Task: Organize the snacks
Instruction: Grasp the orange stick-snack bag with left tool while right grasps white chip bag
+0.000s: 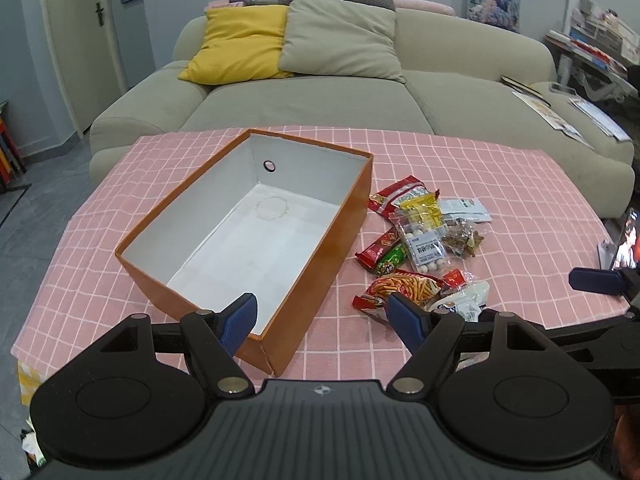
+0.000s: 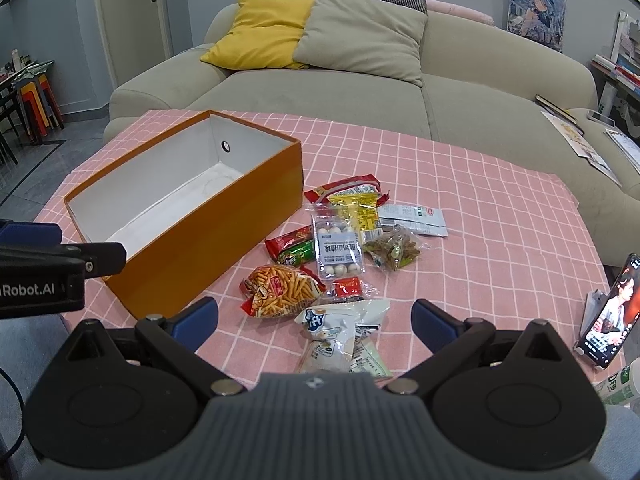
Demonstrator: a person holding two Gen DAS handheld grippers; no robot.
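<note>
Just ahead of the right gripper (image 2: pixel 314 320), its jaws spread wide and empty, lies a white snack packet (image 2: pixel 340 332) on the pink cloth beside the empty orange box (image 2: pixel 224 236). It looks light, crinkly and slippery; pinching its flat middle seems safest. The left gripper (image 1: pixel 320 316) also gapes empty.

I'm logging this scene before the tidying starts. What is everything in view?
box: one, orange outside, white inside, holds nothing, left on the tablecloth
snack packets: about ten, red, yellow, green, clear, white, loose pile right of the box
tablecloth: one, pink with white grid, over the table
sofa: one, beige, behind the table
cushions: two, yellow and beige, on the sofa
phone: one, screen lit, propped at the table's right edge
left claw: open, over the box's near corner
right claw: open, over the nearest white packet
</note>
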